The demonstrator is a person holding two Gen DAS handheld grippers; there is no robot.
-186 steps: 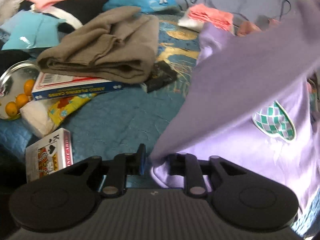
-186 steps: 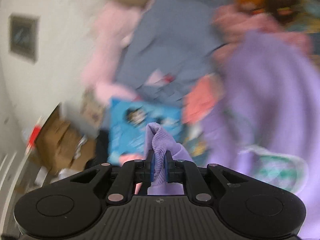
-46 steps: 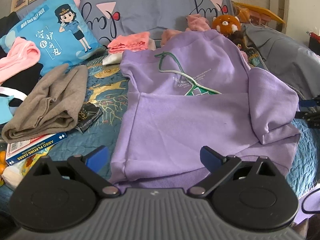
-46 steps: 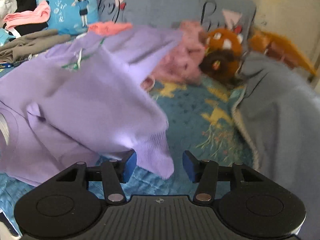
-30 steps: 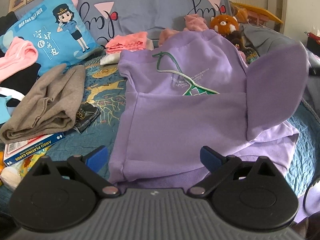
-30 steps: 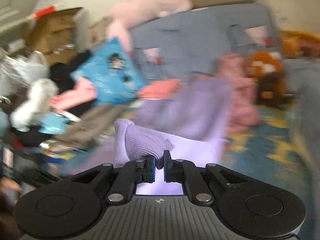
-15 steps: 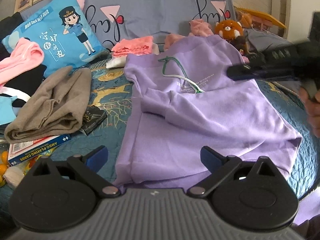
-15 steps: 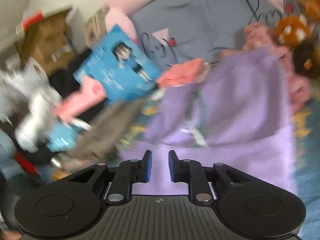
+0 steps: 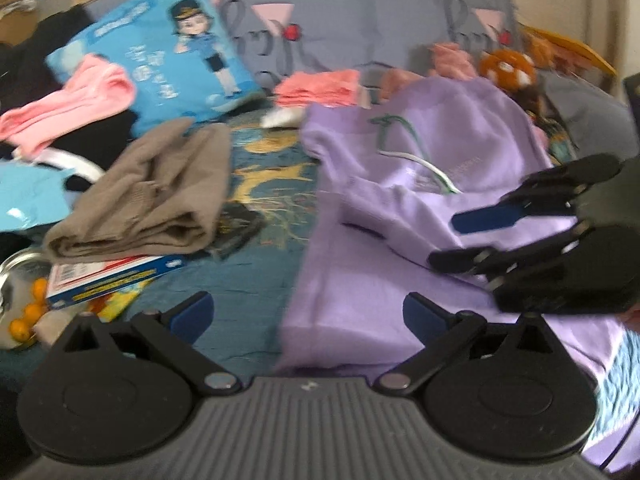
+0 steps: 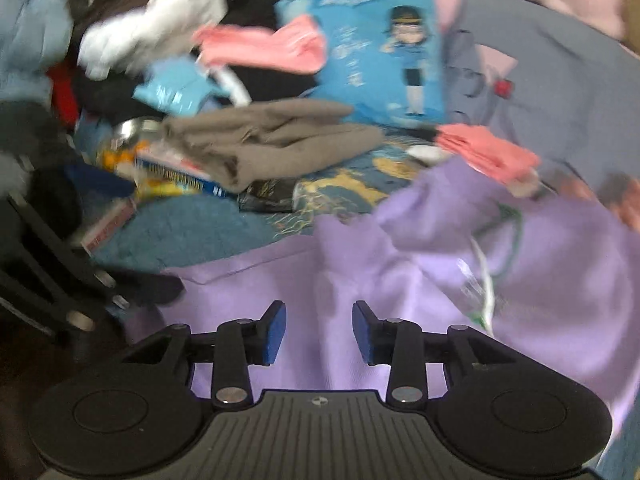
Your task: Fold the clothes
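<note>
A purple sweatshirt (image 9: 400,184) lies flat on the blue bedspread (image 9: 240,288), with one sleeve (image 9: 384,208) folded across its chest. My left gripper (image 9: 308,314) stands wide open over the sweatshirt's near left hem, holding nothing. My right gripper (image 9: 460,238) hovers over the garment's right side. In the right wrist view, the right gripper (image 10: 319,332) has its jaws opening just above the purple sweatshirt (image 10: 400,280), with no cloth pinched between the blue pads. The left gripper's black fingers (image 10: 140,288) show at the left edge of that view.
A folded brown garment (image 9: 152,196) lies on a playing-card box (image 9: 116,276) to the left. Behind are a blue cartoon pillow (image 9: 168,56), pink clothes (image 9: 316,86), a grey pillow (image 9: 360,20) and a plush toy (image 9: 508,68). A metal bowl of oranges (image 9: 16,276) sits at the far left.
The right gripper carried the sleeve across the sweatshirt, let it go and opened. It then dropped lower over the garment. The left gripper shifted slightly and stayed open.
</note>
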